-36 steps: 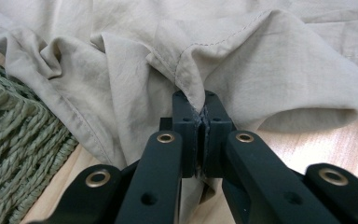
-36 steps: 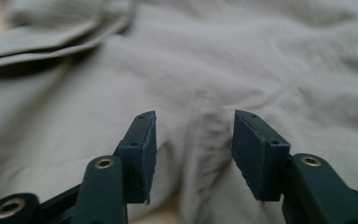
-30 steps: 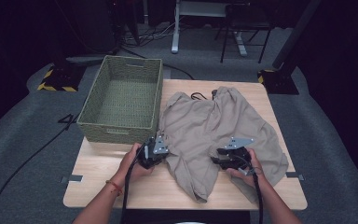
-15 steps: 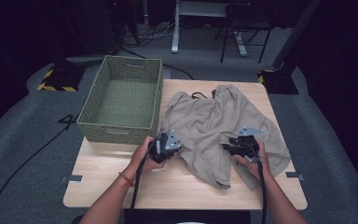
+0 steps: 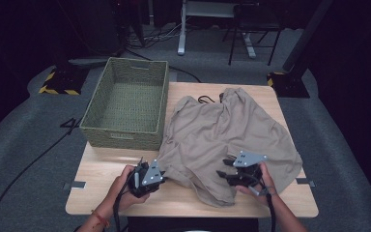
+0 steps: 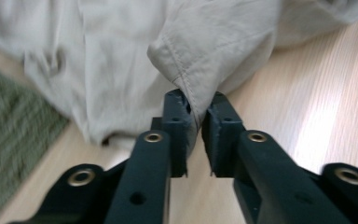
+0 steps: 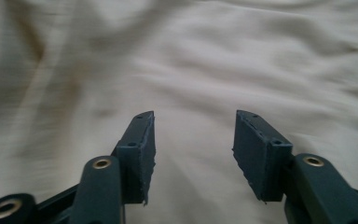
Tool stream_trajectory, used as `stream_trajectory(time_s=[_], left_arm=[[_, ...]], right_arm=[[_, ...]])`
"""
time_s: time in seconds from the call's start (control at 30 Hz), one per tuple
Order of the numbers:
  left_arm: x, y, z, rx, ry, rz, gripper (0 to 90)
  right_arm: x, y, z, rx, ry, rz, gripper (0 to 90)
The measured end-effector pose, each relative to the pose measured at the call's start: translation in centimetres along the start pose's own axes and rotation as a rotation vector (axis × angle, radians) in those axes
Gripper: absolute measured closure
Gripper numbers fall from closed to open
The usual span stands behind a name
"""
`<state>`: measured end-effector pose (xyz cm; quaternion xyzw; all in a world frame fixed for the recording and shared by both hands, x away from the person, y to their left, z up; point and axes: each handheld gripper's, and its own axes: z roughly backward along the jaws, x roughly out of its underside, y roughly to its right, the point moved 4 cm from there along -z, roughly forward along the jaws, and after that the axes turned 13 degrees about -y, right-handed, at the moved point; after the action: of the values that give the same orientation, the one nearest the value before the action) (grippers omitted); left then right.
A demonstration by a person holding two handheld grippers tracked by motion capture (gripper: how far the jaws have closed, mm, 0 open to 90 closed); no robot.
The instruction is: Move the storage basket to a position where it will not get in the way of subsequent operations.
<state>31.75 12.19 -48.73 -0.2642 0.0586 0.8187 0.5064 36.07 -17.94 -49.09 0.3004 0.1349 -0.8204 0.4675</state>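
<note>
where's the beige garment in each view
High view: beige garment spread over the table's right half, beside the basket.
Left gripper view: its hem pinched between the left hand-held gripper jaws.
Right gripper view: cloth under the open right hand-held gripper.
Shared landmark: the garment's cloth.

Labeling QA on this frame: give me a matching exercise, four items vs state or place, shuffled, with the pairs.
Column 1:
1. left gripper
2. right gripper
3. beige garment
4. green woven basket

Column 2:
a. jaws apart above cloth
b. empty, at the table's left
c. jaws pinching a hemmed edge
d. spread rumpled over the table's right half

Pairs: 1-c, 2-a, 3-d, 4-b
</note>
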Motion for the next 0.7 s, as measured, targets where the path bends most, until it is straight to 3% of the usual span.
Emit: stream_trajectory(time_s=[0.07,0.13,0.2,0.3,0.43,0.53,0.63,0.7], left_arm=[[1.0,0.1,-0.2,0.001,-0.019,0.033,72.0],[1.9,-0.1,-0.3,0.007,-0.025,0.074,68.3],[2.5,-0.3,-0.1,-0.003,-0.036,0.106,60.4],[3.2,-0.9,0.6,-0.023,-0.024,0.154,49.9],[3.8,-1.8,1.5,-0.056,0.000,0.225,35.6],[3.4,-2.2,2.4,-0.056,0.055,0.268,30.4],[2.2,-2.4,3.2,-0.057,0.102,0.249,28.7],[1.1,-2.2,3.1,-0.035,0.121,0.225,29.0]], right_arm=[[0.1,-1.8,-0.6,-0.060,-0.016,0.035,48.5],[0.2,-3.3,-1.4,-0.072,-0.047,0.087,49.1],[0.1,-4.5,-1.8,-0.122,-0.056,0.114,49.0],[0.4,-5.6,-2.2,-0.143,-0.077,0.143,48.9],[1.2,-5.9,-2.4,-0.148,-0.097,0.133,47.5],[1.6,-6.0,-2.2,-0.158,-0.097,0.118,45.6],[1.7,-5.7,-0.7,-0.145,-0.061,0.123,44.4],[1.7,-4.7,1.2,-0.098,-0.022,0.115,44.1]])
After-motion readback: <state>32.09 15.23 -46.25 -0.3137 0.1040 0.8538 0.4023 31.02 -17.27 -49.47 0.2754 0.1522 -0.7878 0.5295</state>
